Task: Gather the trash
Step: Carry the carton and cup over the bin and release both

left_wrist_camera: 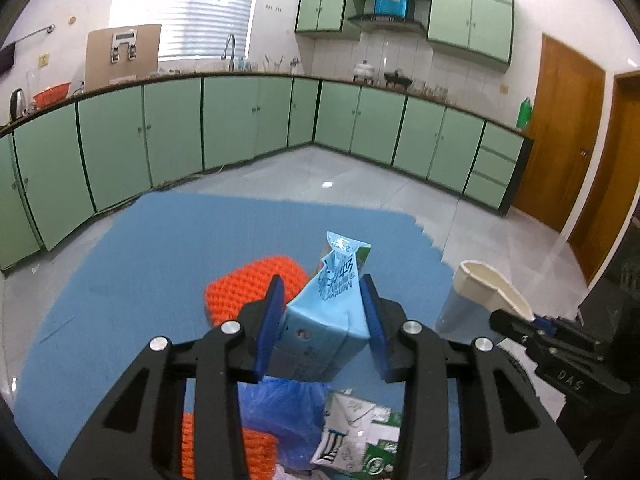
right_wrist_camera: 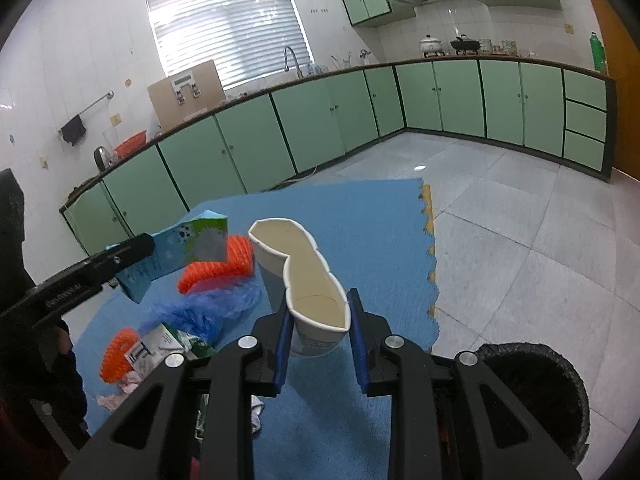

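Observation:
My left gripper is shut on a light blue milk carton and holds it above the blue mat; the carton also shows in the right wrist view. My right gripper is shut on a squashed white paper cup, also seen at the right of the left wrist view. A black-lined trash bin stands at the lower right, just off the mat.
On the mat lie orange foam nets, a blue plastic bag, a flattened green-white carton and crumpled paper. Grey tiled floor lies to the right. Green cabinets line the far walls.

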